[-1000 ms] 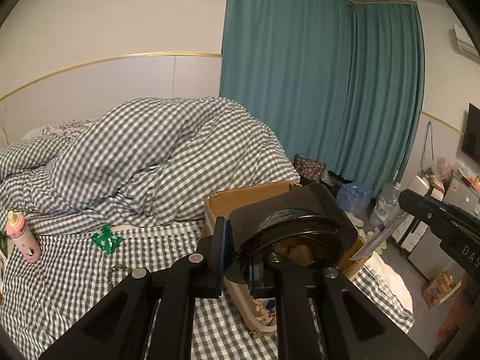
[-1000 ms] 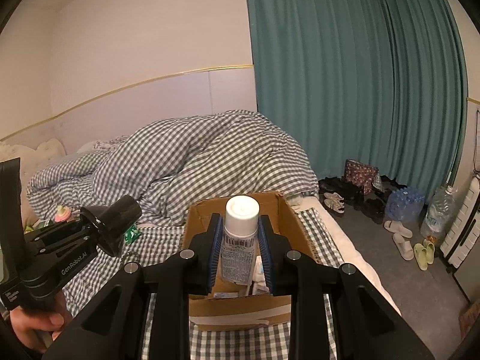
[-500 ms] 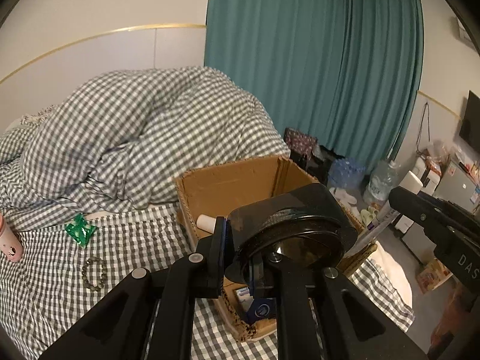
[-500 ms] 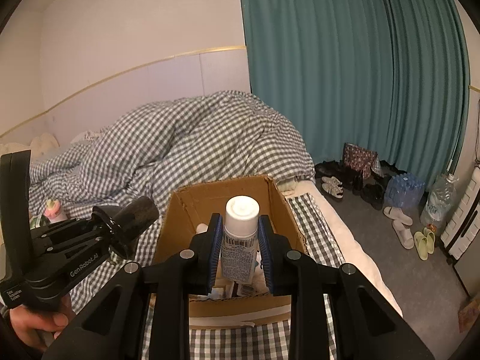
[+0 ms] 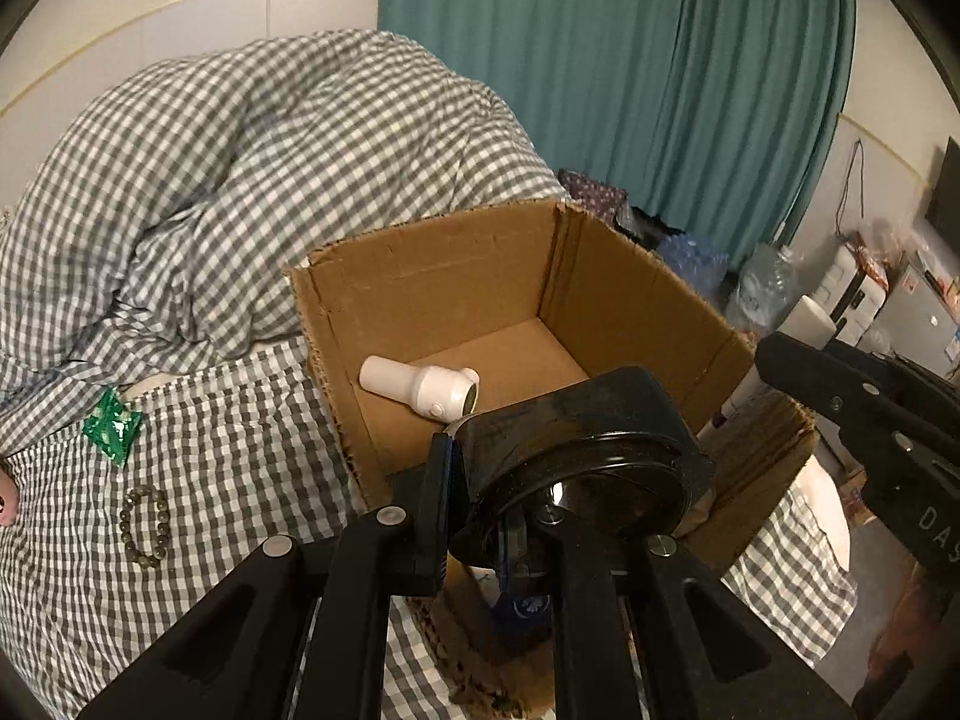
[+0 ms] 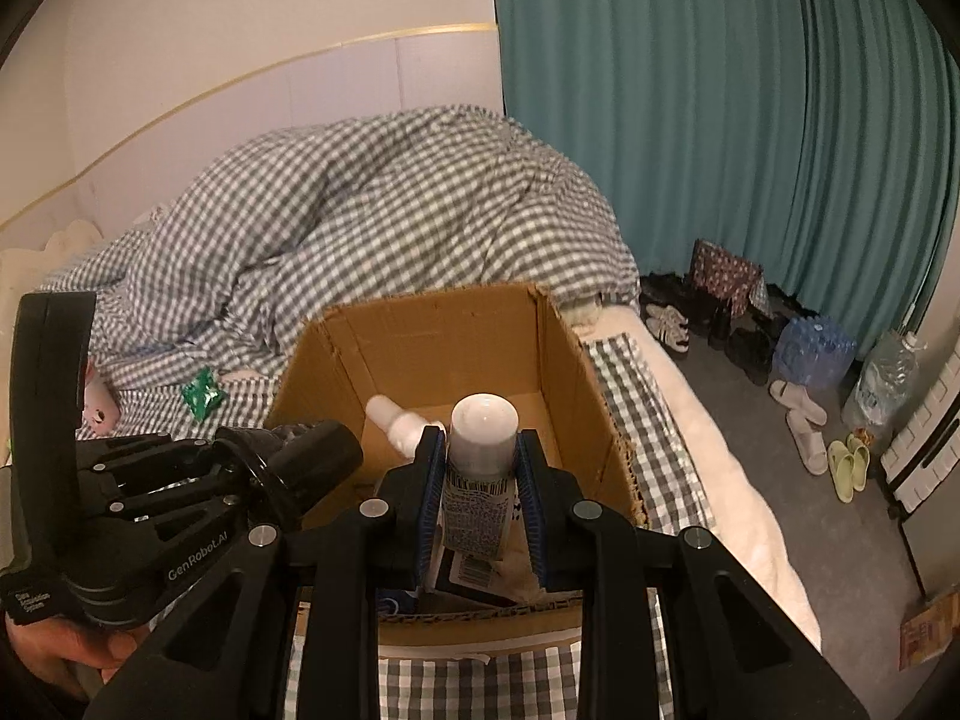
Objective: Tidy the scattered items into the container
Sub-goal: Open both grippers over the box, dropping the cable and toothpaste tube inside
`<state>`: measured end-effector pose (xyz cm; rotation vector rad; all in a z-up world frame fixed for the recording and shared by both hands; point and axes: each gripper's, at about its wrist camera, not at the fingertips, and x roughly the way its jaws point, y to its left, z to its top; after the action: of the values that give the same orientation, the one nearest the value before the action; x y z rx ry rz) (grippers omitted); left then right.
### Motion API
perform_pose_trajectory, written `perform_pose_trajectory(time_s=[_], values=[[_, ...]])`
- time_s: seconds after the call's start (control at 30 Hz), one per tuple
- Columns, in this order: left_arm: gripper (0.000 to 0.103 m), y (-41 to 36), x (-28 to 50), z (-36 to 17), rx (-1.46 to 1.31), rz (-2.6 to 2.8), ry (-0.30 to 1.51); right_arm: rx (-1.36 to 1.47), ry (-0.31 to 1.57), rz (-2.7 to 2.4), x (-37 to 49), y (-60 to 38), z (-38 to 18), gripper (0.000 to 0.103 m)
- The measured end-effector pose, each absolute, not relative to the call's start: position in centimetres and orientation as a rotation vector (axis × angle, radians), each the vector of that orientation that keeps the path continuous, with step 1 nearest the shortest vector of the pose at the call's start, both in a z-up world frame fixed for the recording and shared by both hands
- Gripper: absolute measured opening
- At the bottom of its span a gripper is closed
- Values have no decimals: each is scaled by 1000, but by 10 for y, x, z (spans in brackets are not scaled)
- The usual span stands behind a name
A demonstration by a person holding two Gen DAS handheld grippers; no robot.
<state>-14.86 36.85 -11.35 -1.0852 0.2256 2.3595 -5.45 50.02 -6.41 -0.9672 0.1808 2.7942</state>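
A: State the condition of the left gripper [image 5: 480, 504].

B: Its jaws are clamped on a dark round dish [image 5: 579, 462], gripped by the rim. The dish hangs over the near edge of the cardboard box [image 5: 432, 276].

A: And the right gripper [image 6: 480, 480]?

B: Its blue-padded jaws are closed against a white bottle [image 6: 480, 456], cap toward the far wall, printed label visible between the pads. The bottle is held above the open box, over its near half.

A: Location of the box?

B: It stands on the checked bed sheet [image 5: 228, 468], just in front of the heaped checked duvet [image 5: 252, 162].

A: Contents of the box?

B: A white cylindrical device [image 5: 420, 387] lies on its side on the box floor, near the left wall. Other items lie below the grippers; they cannot be identified.

A: Items outside the box?

B: A green packet [image 5: 111, 429] and a bead bracelet [image 5: 144, 525] lie on the sheet, left of the box and apart from it.
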Motion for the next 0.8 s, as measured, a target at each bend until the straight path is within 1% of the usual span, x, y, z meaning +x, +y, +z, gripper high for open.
perform_pose_trajectory(time_s=[0.17, 0.23, 0.27, 0.3, 0.33, 0.37, 0.4, 0.43, 0.47, 0.53, 0.7, 0.73, 0.77, 0.8], values=[[14, 375, -154, -123, -1106, 2353, 247, -999, 194, 2776, -62, 503, -77, 24], [28, 375, -156, -125, -1114, 2354, 245, -999, 201, 2770, -63, 505, -80, 24], [31, 375, -156, -125, -1113, 2358, 243, -997, 208, 2770, -63, 505, -80, 24], [36, 375, -156, -125, -1109, 2363, 244, -994, 212, 2772, -62, 506, -81, 29], [45, 374, -156, -125, -1106, 2368, 248, -988, 213, 2773, -62, 506, -81, 38], [51, 374, -155, -125, -1099, 2373, 248, -979, 212, 2773, -61, 505, -80, 42], [60, 373, -155, -123, -1090, 2379, 244, -973, 212, 2772, -60, 506, -80, 49], [63, 372, -154, -121, -1079, 2386, 240, -966, 214, 2775, -59, 506, -79, 51], [65, 371, -153, -119, -1070, 2392, 238, -960, 218, 2777, -58, 506, -79, 52], [77, 371, -152, -115, -1055, 2402, 242, -950, 222, 2778, -57, 505, -77, 53], [84, 366, -146, -102, -1008, 2427, 235, -899, 235, 2790, -49, 503, -68, 60], [89, 365, -145, -100, -1001, 2432, 235, -889, 233, 2792, -47, 502, -66, 62], [92, 364, -144, -97, -993, 2442, 239, -880, 233, 2794, -46, 501, -64, 64], [96, 362, -142, -94, -981, 2455, 244, -872, 235, 2796, -44, 500, -62, 71]])
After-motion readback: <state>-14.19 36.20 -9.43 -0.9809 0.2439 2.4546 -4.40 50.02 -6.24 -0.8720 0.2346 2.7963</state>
